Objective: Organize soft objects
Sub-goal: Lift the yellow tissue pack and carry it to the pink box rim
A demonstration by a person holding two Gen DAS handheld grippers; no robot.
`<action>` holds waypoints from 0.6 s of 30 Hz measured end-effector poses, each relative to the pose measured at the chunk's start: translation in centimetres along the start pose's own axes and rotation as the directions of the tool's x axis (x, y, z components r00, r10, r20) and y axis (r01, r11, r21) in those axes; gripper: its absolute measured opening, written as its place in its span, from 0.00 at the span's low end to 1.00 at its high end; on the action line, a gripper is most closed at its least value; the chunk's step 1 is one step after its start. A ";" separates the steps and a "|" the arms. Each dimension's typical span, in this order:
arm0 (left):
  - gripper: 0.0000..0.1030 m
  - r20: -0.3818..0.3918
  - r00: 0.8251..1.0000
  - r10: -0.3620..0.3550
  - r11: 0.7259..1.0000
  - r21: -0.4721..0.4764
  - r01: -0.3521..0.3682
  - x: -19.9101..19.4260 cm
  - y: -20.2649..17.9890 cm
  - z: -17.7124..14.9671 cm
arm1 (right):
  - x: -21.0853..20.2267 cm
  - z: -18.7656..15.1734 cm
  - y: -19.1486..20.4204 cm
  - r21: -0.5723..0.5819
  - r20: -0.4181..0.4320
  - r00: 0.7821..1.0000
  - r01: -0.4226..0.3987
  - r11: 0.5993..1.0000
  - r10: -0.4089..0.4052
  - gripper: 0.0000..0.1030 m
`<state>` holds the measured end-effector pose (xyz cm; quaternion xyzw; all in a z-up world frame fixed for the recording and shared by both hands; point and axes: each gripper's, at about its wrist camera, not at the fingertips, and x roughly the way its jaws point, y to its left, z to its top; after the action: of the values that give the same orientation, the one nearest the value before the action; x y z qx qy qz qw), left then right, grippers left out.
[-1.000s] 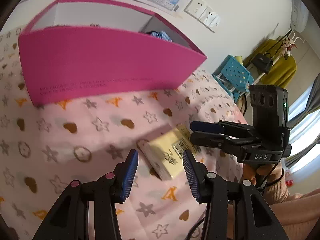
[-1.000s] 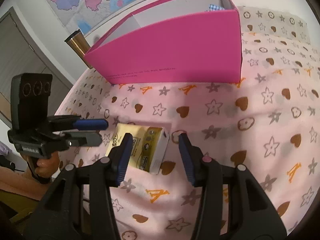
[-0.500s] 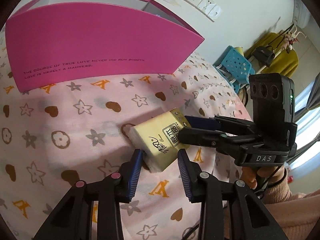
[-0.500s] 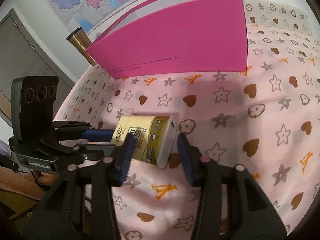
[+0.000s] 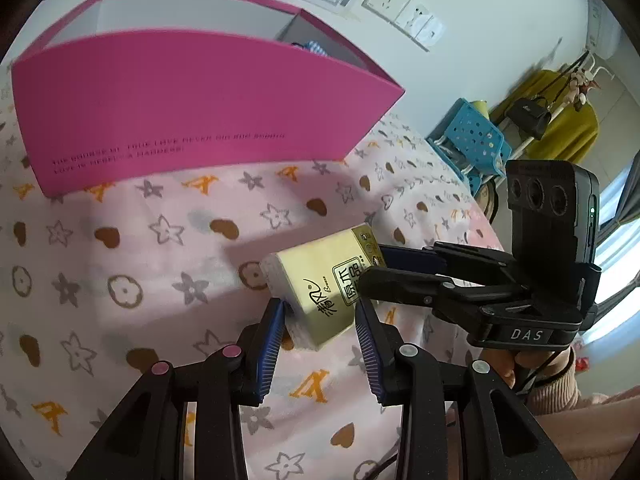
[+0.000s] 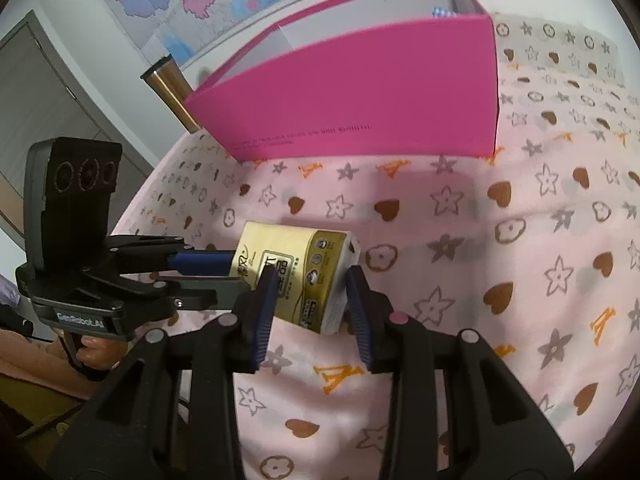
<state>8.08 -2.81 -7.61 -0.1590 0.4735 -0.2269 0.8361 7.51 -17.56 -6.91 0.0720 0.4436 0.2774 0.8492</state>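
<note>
Pink star-and-heart cloth (image 5: 132,248) covers the surface. Nearest, the left gripper (image 5: 320,320) and right gripper (image 6: 310,292) now both clamp the yellow tissue pack (image 5: 324,280), which a second ago lay loose between spread fingers; it looks tilted, perhaps lifting, ready for carrying. Farther off stands the pink box (image 5: 192,120). Only the right view shows the brass cylinder (image 6: 170,92) beside the box; only the left shows the blue stool (image 5: 476,140).

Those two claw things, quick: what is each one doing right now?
Left gripper: shut on the tissue pack, lifted off the cloth.
Right gripper: shut on the same tissue pack.
</note>
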 end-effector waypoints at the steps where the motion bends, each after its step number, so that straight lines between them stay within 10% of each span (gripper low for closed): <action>1: 0.35 0.006 1.000 0.002 1.000 0.003 -0.002 -0.1 -0.1 0.1 | -0.1 0.1 0.1 -0.003 0.006 1.000 0.001 1.000 -0.001 0.37; 18: 0.35 0.060 0.998 0.019 0.999 0.040 -0.022 -1.8 -0.9 1.7 | -1.6 1.9 1.0 -0.039 0.069 0.998 0.013 0.999 -0.010 0.37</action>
<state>8.56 -2.50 -5.06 -0.1436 0.4454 -0.2232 0.8551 7.86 -17.40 -4.30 0.0623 0.4089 0.2784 0.8668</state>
